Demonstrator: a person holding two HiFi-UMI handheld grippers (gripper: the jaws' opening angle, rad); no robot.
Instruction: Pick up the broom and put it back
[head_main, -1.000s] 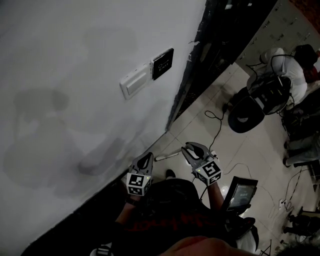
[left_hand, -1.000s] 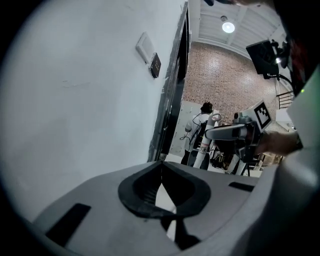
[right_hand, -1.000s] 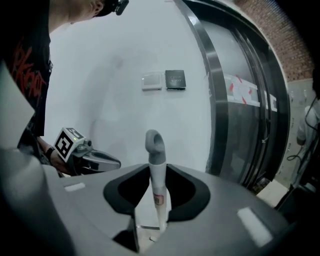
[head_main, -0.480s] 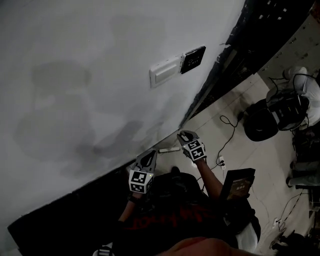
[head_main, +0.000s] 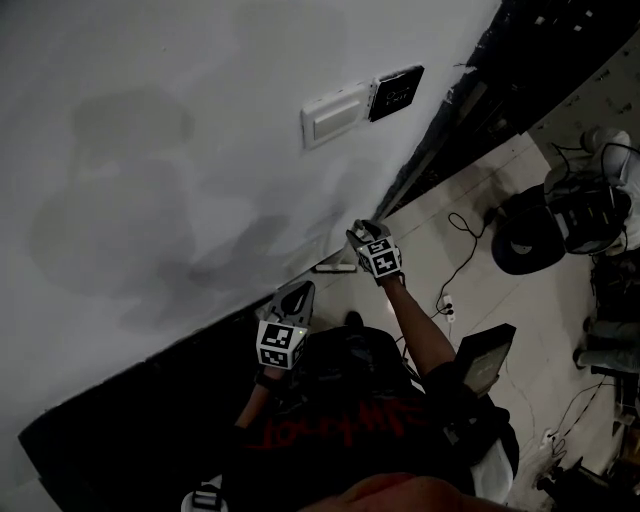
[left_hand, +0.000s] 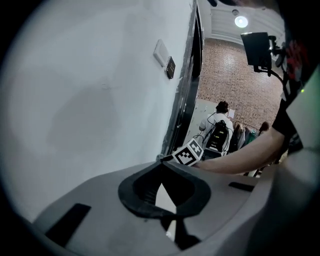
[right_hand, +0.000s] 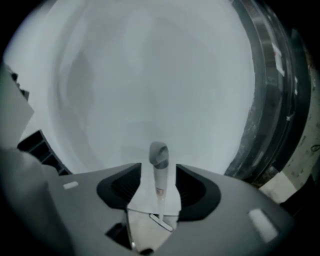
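The broom shows as a white handle with a grey cap (right_hand: 159, 167), its top resting against the white wall (right_hand: 150, 75). In the head view the handle (head_main: 335, 267) lies at the wall's foot, just left of my right gripper (head_main: 362, 232). In the right gripper view my right gripper (right_hand: 158, 172) has the handle between its jaws. The jaws are opening, and a gap shows on each side of the handle. My left gripper (head_main: 300, 292) hangs lower left, near the wall, its jaw tips together and nothing in them; it appears again in its own view (left_hand: 162, 160).
A white switch plate (head_main: 335, 112) and a black panel (head_main: 396, 92) sit on the wall. A dark door frame (head_main: 470, 110) runs right of it. Cables (head_main: 460, 262), a black round seat (head_main: 525, 240) and a dark tablet (head_main: 482, 362) are on the tiled floor.
My right arm has stretched out toward the foot of the wall, carrying the handle with it. The left gripper has hardly moved.
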